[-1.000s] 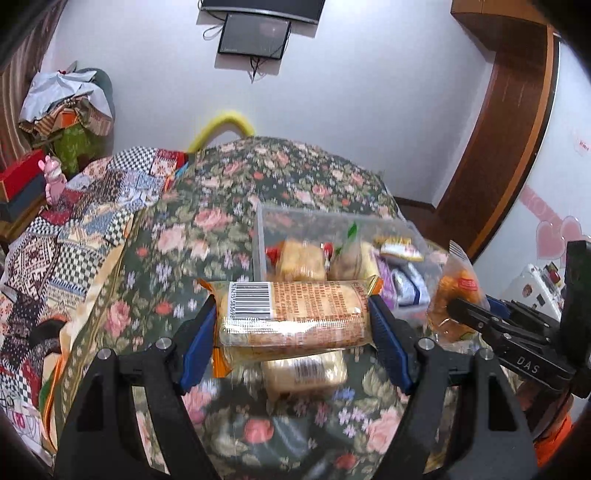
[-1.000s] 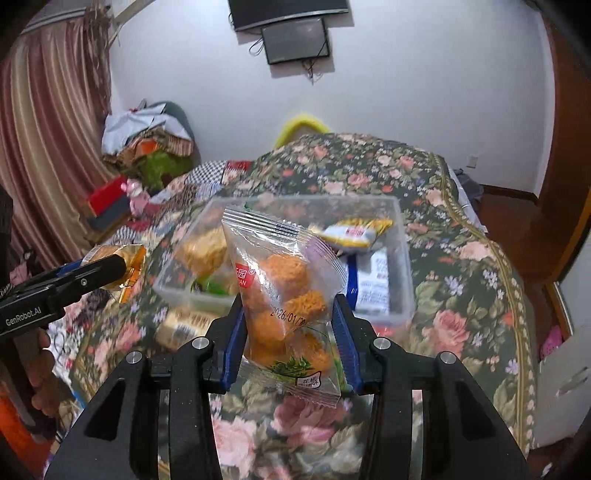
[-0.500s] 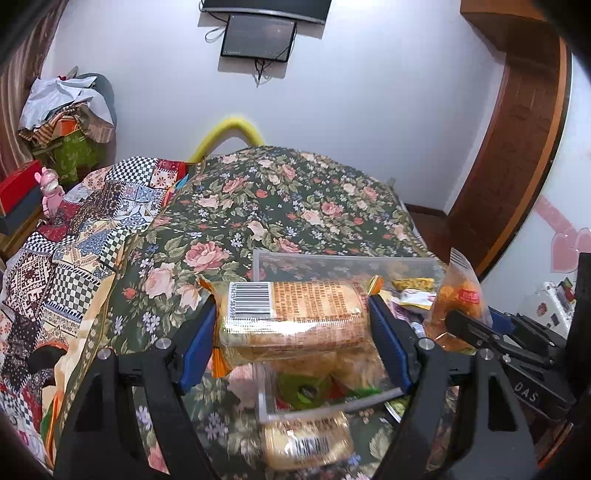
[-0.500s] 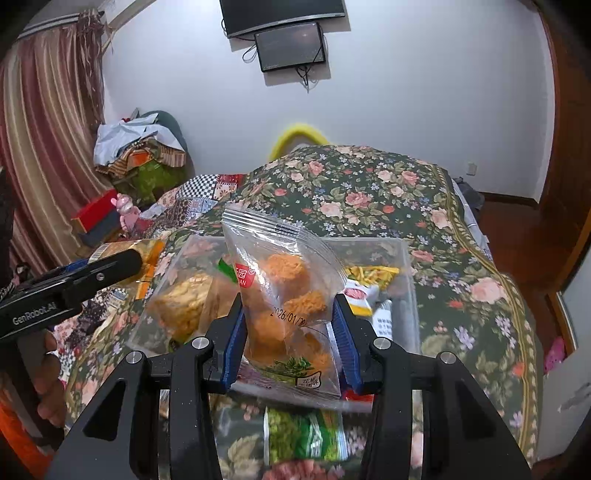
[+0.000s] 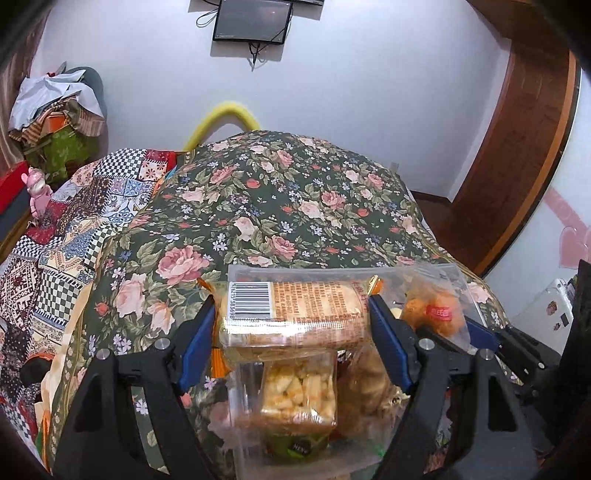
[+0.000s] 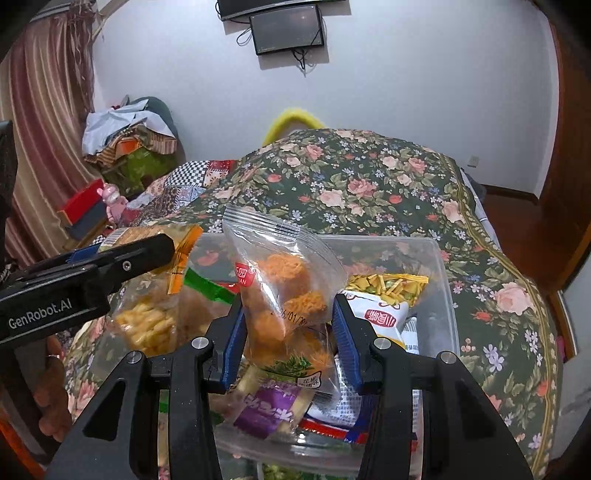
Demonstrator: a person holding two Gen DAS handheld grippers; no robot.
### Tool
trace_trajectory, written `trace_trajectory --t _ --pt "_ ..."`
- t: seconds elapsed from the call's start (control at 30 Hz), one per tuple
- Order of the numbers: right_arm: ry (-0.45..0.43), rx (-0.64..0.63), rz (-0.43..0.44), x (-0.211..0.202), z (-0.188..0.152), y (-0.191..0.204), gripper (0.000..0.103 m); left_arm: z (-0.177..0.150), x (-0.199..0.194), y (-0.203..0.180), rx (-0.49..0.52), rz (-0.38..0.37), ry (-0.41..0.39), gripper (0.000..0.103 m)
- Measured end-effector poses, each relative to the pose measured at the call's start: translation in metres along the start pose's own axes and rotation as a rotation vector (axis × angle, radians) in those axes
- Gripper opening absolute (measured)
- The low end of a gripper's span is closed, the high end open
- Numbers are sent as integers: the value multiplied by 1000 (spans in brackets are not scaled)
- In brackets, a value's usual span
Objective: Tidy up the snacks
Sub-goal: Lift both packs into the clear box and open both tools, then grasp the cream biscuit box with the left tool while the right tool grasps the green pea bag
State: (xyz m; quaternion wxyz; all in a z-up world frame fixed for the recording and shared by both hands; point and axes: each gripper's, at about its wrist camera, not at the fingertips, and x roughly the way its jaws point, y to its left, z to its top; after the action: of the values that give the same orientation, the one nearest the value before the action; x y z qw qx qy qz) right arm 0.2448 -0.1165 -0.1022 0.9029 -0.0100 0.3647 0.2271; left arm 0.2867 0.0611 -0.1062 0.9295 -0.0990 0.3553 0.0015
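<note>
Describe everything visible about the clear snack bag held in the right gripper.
The clear snack bag is a crinkly transparent plastic pouch with a crimped top seal, a red logo patch and a printed date. It holds orange, rough-crusted round pieces. It stands roughly upright, leaning slightly, clamped at its sides by the right gripper, above the clear plastic bin of snacks. The left-wrist view shows it too.

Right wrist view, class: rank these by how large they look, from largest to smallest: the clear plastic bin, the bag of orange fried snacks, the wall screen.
1. Clear plastic bin, widest.
2. Bag of orange fried snacks, though it sits close to the camera in the right tongs, so its look may flatter it.
3. Wall screen, far off, so its true size is unsure.
</note>
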Motion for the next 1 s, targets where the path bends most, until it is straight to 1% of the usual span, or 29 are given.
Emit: trace_trajectory --t 0.2,0.27,0.3,0.37,0.47,0.6,0.73,0.87,1.0 --pt "7 -12 -4 -1 2 -1 45 -1 6 -2 -8 -4 22 81" --pt "15 -8 5 -2 2 -1 53 -3 3 -2 0 -14 27 83" --pt "14 -4 14 -2 2 -2 55 -4 0 -3 5 -21 25 85" --pt "7 7 21 -6 1 -3 65 -7 -7 -4 13 -26 6 93" --pt "-6 9 18 -12 1 -3 71 -12 -18 -8 46 -11 -19 95" --pt "-10 0 18 -21 0 -2 73 -15 -29 -13 85 1 -29 95" --pt "-20 -27 16 -35 -5 -1 74 -20 -44 -13 95 -10 -40 95" --pt "-31 -41 12 -49 -14 -5 84 -29 -59 -9 95 -19 -33 96" --pt "-10 -41 24 -60 -27 -12 86 -44 -67 -1 94 -7 -4 101"
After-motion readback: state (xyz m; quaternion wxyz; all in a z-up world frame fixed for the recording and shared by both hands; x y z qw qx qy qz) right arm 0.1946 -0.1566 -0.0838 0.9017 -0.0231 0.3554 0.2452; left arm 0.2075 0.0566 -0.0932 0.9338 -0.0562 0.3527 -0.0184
